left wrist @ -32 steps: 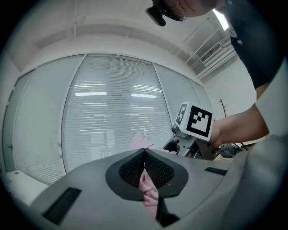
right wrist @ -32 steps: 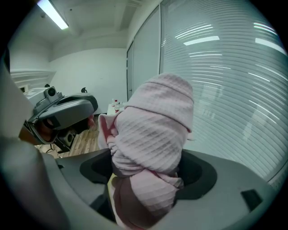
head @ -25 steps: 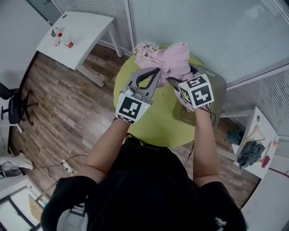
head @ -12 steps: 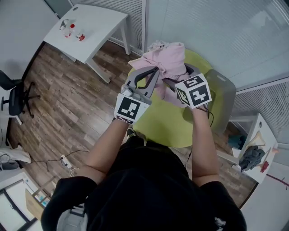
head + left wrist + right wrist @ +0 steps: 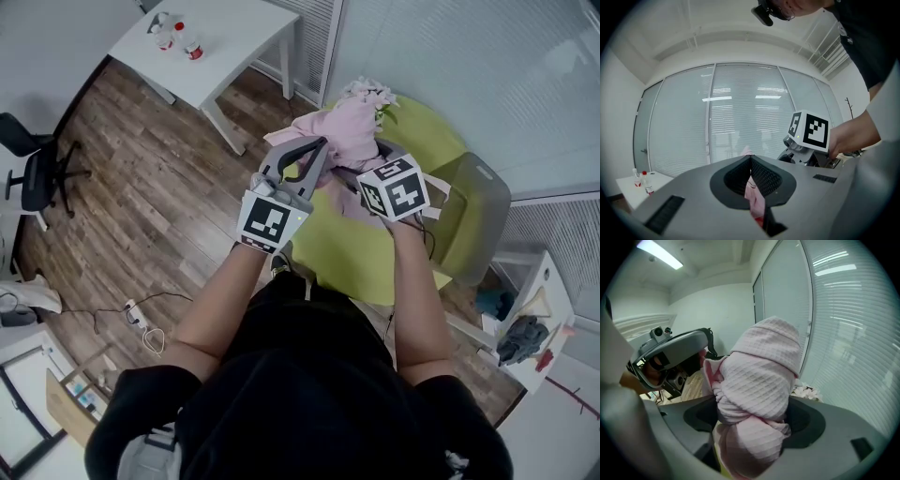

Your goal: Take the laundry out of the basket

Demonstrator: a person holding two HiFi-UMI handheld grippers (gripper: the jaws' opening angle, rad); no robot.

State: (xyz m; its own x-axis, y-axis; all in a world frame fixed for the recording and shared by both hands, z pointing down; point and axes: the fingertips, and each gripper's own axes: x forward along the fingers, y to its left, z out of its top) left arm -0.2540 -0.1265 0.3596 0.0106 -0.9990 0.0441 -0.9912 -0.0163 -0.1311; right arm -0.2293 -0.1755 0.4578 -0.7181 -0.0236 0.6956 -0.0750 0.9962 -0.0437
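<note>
Pink waffle-knit garment (image 5: 352,131) is held up above the round green table (image 5: 349,251); the right gripper (image 5: 367,173) clamps a thick bunch of it, the left gripper (image 5: 317,148) pinches a thin fold.

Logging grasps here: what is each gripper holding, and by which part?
Both hold the pink cloth: the left gripper pinches a thin fold of it, and the right gripper clamps a thick bunched wad.

We see one pale pink, waffle-textured garment (image 5: 352,131), bunched and twisted, raised between both grippers. A thick wad of it fills the right gripper's (image 5: 752,425) jaws and swells above them. A thin fold sits pinched in the left gripper's (image 5: 751,164) jaws.
</note>
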